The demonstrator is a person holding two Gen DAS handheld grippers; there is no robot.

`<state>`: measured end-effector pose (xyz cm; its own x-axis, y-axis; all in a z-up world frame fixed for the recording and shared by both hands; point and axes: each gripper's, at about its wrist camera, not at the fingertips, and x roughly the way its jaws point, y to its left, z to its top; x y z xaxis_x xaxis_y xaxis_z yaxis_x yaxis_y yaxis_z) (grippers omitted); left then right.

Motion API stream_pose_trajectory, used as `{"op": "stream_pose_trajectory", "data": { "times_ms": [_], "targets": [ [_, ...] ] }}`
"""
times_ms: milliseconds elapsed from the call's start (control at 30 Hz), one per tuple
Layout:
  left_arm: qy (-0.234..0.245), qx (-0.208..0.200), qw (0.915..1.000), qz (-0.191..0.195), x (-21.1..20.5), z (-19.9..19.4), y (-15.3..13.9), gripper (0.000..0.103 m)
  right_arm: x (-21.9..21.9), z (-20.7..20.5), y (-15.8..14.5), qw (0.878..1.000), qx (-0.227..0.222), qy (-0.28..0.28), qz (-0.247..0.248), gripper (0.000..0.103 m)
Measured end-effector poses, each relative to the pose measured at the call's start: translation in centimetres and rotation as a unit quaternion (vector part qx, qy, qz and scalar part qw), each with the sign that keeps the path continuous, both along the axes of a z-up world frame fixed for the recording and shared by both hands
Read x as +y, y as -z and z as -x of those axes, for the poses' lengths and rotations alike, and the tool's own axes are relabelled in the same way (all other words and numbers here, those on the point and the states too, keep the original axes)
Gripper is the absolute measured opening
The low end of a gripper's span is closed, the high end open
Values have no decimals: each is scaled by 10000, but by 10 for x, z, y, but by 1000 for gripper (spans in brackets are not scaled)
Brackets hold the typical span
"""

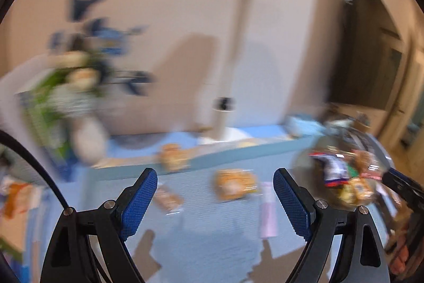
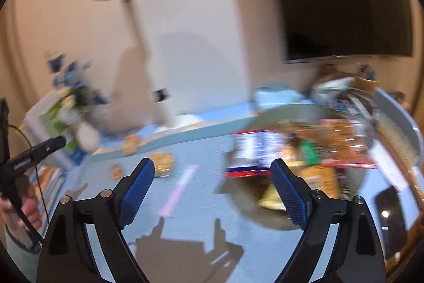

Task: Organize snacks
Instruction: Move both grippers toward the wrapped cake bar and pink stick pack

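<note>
Both views are motion-blurred. My left gripper (image 1: 214, 174) is open and holds nothing, above a light blue tablecloth (image 1: 212, 243). Ahead of it lie an orange snack packet (image 1: 234, 183), a small brownish packet (image 1: 168, 198) and a pink stick pack (image 1: 267, 211). Another orange packet (image 1: 173, 157) rests by the raised ledge. A round bowl (image 1: 304, 158) with several snack packets is at the right. My right gripper (image 2: 212, 163) is open and bare too, its right finger in front of the bowl (image 2: 249, 206). A blue-white-red packet (image 2: 251, 150) lies in the bowl with orange ones (image 2: 318, 179).
A lamp pole (image 2: 143, 44) with a round head rises from the table's back. Flowers in a vase (image 2: 76, 108) stand at the left, a dark screen (image 2: 344, 4) hangs at the right. A phone (image 2: 389, 219) lies by the bowl. A hand (image 2: 29, 206) grips the left tool.
</note>
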<state>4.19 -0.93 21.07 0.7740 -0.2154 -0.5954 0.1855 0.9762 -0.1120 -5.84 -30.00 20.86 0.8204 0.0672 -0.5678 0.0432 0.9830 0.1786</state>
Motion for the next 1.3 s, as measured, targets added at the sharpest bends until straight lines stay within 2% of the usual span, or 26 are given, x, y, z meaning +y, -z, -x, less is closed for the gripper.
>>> {"op": "stream_pose_trajectory", "data": {
  "times_ms": [67, 133, 267, 400, 533, 633, 733, 833, 867, 1000, 1067, 1133, 1300],
  "targets": [
    [-416, -30, 9988, -264, 26, 7, 0, 88, 30, -6, 6, 9995, 67, -319, -16, 91],
    [-622, -45, 9974, -351, 48, 13, 4, 88, 53, -14, 17, 9986, 190, -491, 85, 90],
    [-754, 273, 9967, -106, 81, 9, 30, 88, 94, -30, 51, 9958, 499, -679, 345, 90],
    [-743, 358, 9966, -9, 85, -1, 59, 88, 115, -35, 82, 9918, 700, -761, 752, 90],
    [-676, 615, 9957, 162, 80, -22, 87, 88, 122, -42, 102, 9866, 860, -767, 1153, 90],
    [-657, 683, 9953, 208, 74, -35, 102, 88, 114, -49, 110, 9879, 924, -721, 1018, 90],
    [-507, 685, 9961, 241, 64, -49, 117, 88, 99, -66, 121, 9906, 1065, -616, 593, 90],
    [-4, 724, 9953, 638, 61, -66, 134, 88, 91, -82, 135, 9918, 1099, -529, 384, 90],
    [23, 906, 9930, 758, 63, -78, 145, 87, 89, -87, 142, 9921, 1119, -446, 347, 90],
    [-281, 1426, 9836, 1064, 69, -106, 175, 77, 83, -97, 166, 9911, 1299, -285, 80, 90],
    [-385, 1561, 9805, 1132, 70, -115, 185, 77, 80, -97, 165, 9913, 1289, -256, 55, 90],
    [-432, 1619, 9797, 1096, 67, -120, 189, 76, 77, -93, 161, 9933, 1138, -209, -2, 90],
    [-412, 1682, 9816, 806, 45, -131, 195, 77, 79, -95, 164, 9925, 1213, -144, 99, 90]
  ]
}}
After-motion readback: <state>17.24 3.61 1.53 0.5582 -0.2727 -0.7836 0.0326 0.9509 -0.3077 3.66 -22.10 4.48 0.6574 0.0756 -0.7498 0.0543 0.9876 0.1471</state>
